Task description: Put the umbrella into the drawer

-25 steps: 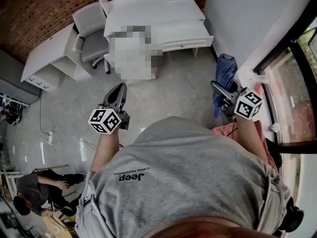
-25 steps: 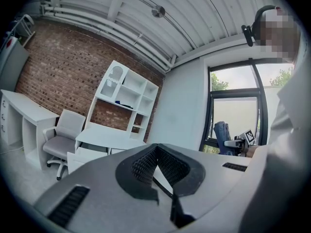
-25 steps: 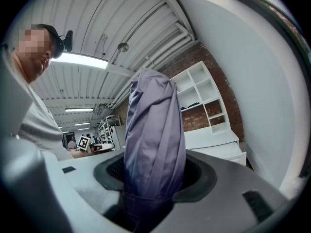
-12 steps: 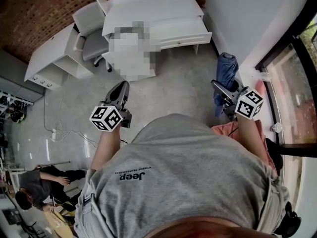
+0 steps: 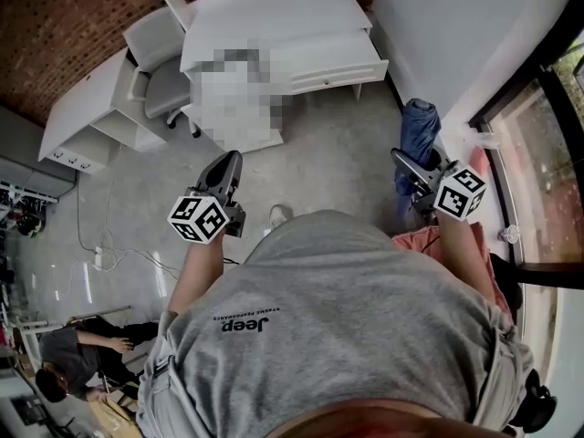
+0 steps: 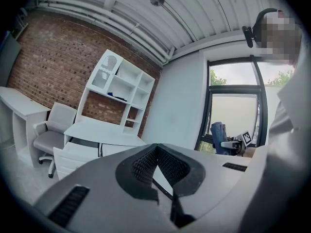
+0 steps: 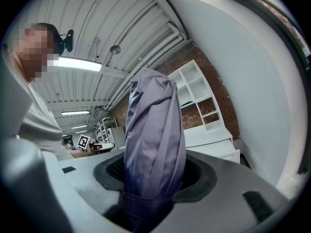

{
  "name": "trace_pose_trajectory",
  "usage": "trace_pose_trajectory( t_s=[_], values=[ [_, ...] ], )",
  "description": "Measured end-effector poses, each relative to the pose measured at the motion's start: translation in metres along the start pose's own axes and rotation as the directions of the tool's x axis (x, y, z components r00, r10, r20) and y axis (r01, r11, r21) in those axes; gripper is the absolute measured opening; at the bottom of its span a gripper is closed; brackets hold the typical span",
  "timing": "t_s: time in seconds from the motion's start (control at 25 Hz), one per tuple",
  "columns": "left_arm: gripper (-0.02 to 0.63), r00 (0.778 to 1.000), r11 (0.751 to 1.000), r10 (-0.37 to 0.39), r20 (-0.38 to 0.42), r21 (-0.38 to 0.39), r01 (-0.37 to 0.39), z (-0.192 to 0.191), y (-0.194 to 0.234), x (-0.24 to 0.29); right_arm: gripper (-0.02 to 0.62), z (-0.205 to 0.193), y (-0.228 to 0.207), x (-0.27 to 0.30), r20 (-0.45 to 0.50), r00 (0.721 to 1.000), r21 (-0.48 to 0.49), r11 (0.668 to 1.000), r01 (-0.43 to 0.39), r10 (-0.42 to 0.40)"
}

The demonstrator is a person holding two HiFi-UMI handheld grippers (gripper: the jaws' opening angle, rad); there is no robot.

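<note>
A folded blue umbrella stands upright in my right gripper, which is shut on its lower part. In the right gripper view the umbrella fills the middle between the jaws of that gripper. My left gripper is held out at the left, shut and with nothing in it; its pads meet in the left gripper view. The white desk stands ahead, with a drawer front under its top. The desk also shows past the left jaws.
A grey office chair stands left of the desk, with a second white desk beyond it. A shelf unit rises over the desk. A window wall runs along the right. A seated person and floor cables are at the left.
Both grippers have drifted a little forward toward the desk. A shoe tip now shows on the floor between them. The right gripper's hold on the umbrella is unchanged.
</note>
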State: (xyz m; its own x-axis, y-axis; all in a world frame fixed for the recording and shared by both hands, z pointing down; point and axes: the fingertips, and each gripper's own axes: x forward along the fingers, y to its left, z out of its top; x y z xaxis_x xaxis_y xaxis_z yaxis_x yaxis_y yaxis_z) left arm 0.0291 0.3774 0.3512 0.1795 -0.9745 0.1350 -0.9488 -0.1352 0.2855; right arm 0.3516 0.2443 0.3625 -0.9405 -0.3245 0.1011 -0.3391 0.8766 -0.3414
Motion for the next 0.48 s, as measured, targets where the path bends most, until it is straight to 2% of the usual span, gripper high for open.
trace_pose_trajectory(
  t_s=[0.2,0.48],
  values=[
    [0.011,0.998,0.998,-0.056,-0.014,-0.006,0.056,0.007,0.034,0.033,0.249,0.006,-0.010,0.029,-0.003,0.999,0.005,0.999,0.048,-0.048],
    [0.011,0.982,0.982,-0.185,-0.050,0.024,0.186,0.033,0.098,0.099,0.249,0.023,-0.024,0.095,0.020,0.988,0.019,0.988,0.150,-0.150]
  ],
)
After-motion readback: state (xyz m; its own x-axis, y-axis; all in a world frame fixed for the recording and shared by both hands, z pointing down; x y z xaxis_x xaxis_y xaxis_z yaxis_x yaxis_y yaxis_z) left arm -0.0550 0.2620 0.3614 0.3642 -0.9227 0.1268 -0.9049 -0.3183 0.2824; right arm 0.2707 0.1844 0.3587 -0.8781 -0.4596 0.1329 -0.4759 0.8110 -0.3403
